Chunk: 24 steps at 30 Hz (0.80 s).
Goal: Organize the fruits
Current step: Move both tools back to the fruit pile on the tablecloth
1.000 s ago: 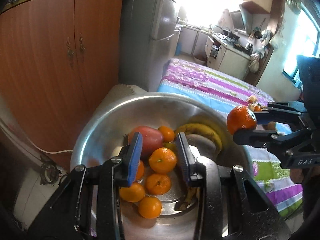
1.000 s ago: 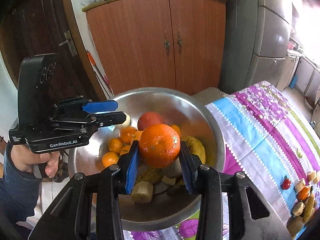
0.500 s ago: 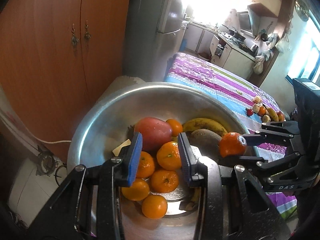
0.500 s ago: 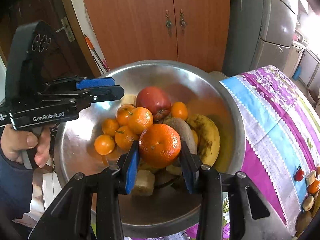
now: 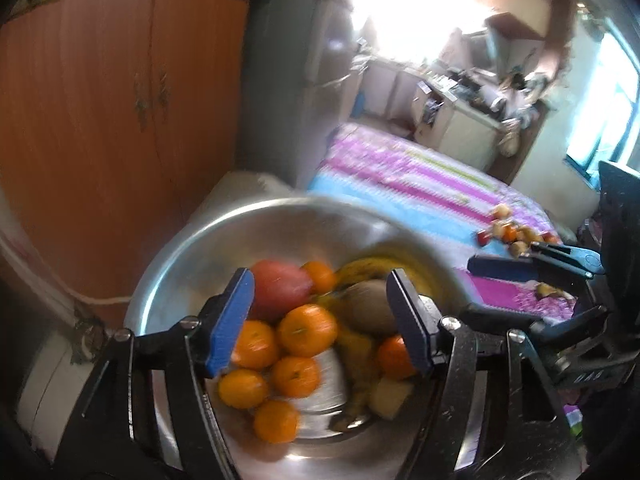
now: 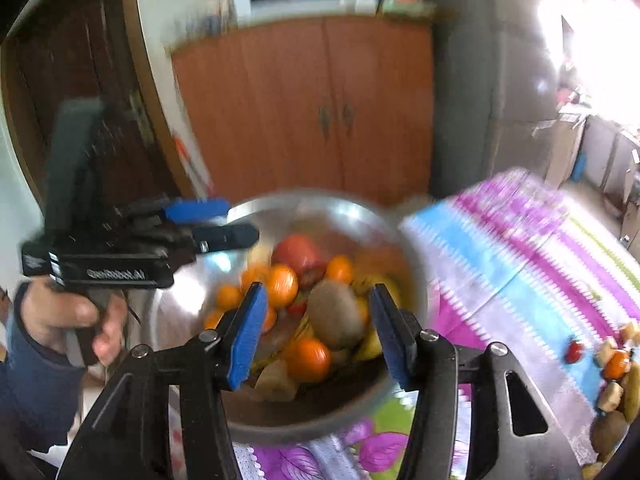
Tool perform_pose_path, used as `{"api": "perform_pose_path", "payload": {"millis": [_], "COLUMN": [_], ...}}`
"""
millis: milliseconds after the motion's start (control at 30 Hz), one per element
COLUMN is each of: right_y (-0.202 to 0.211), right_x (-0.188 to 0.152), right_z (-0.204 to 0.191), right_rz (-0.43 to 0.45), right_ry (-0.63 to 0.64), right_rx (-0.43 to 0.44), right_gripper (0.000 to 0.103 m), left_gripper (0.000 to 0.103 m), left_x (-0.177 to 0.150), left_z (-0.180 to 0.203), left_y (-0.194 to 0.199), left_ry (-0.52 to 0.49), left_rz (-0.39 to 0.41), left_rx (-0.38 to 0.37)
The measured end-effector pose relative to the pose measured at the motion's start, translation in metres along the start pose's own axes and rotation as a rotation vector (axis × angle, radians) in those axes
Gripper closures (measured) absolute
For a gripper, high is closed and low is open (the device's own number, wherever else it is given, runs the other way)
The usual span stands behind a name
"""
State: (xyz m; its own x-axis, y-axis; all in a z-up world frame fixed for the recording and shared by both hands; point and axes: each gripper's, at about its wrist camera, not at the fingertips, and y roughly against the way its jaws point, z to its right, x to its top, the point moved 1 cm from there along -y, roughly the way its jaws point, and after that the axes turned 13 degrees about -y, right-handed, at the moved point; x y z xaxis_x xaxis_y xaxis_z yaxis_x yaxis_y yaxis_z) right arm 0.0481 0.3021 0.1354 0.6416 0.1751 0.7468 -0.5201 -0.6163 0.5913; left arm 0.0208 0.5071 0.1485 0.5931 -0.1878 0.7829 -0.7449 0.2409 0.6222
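Low in the frame, the right gripper [image 6: 316, 336] hangs with jaws apart and empty over the metal bowl [image 6: 360, 216] — an orange [image 6: 308, 360] lies just below. Next, swing toward the loose fruit [image 6: 612, 364] at lower right. Farther left, the left gripper [image 6: 216, 224] also gapes empty.

My bowl [image 6: 192, 280] is bare metal, shiny and smooth, throwing back blurred glints. The oranges [image 5: 306, 330] in it have a glossy, faintly dimpled peel; the kiwi [image 6: 334, 314] beside them looks dull, brown and fuzzy. My right gripper [image 6: 318, 332] is matt black plastic with blue pads [image 6: 246, 340] and small bright metal screws, and my left gripper [image 5: 320, 316] is built the same. The tablecloth [image 6: 520, 264] is printed cloth, soft and unshiny. The cupboard [image 6: 304, 108] behind is reddish wood with a smooth, low sheen.
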Motion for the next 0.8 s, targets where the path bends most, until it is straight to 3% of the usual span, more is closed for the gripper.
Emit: {"api": "perform_pose_path", "payload": {"millis": [167, 300, 400, 467, 500, 567, 667, 800], "right_y": [0.099, 0.152, 0.179, 0.191, 0.195, 0.201, 0.207, 0.212], "right_x": [-0.02, -0.043, -0.066, -0.083, -0.089, -0.102, -0.107, -0.114], "right_z": [0.072, 0.152, 0.207, 0.237, 0.247, 0.264, 0.275, 0.278], "right_rz": [0.246, 0.314, 0.321, 0.33, 0.336, 0.352, 0.373, 0.388], "right_ry": [-0.074, -0.192, -0.295, -0.366, -0.391, -0.441, -0.475, -0.497], "right_rx": [-0.159, -0.318, -0.41, -0.433, -0.435, -0.433, -0.419, -0.39], "right_gripper": [0.019, 0.017, 0.017, 0.017, 0.017, 0.017, 0.017, 0.017], "left_gripper": [0.029, 0.013, 0.012, 0.012, 0.012, 0.014, 0.024, 0.024], "left_x": [0.031, 0.045, 0.05, 0.051, 0.051, 0.05, 0.048, 0.047], "left_z": [0.095, 0.185, 0.218, 0.227, 0.23, 0.23, 0.228, 0.234], "left_y": [0.035, 0.028, -0.019, -0.071, -0.092, -0.146, -0.204, -0.241], "left_ry": [-0.159, -0.273, -0.296, -0.254, -0.24, -0.217, -0.198, -0.238], "left_rz": [0.137, 0.21, 0.149, 0.067, 0.032, -0.055, -0.157, -0.188], "left_rx": [-0.15, -0.314, -0.37, -0.402, -0.405, -0.338, -0.29, -0.215]}}
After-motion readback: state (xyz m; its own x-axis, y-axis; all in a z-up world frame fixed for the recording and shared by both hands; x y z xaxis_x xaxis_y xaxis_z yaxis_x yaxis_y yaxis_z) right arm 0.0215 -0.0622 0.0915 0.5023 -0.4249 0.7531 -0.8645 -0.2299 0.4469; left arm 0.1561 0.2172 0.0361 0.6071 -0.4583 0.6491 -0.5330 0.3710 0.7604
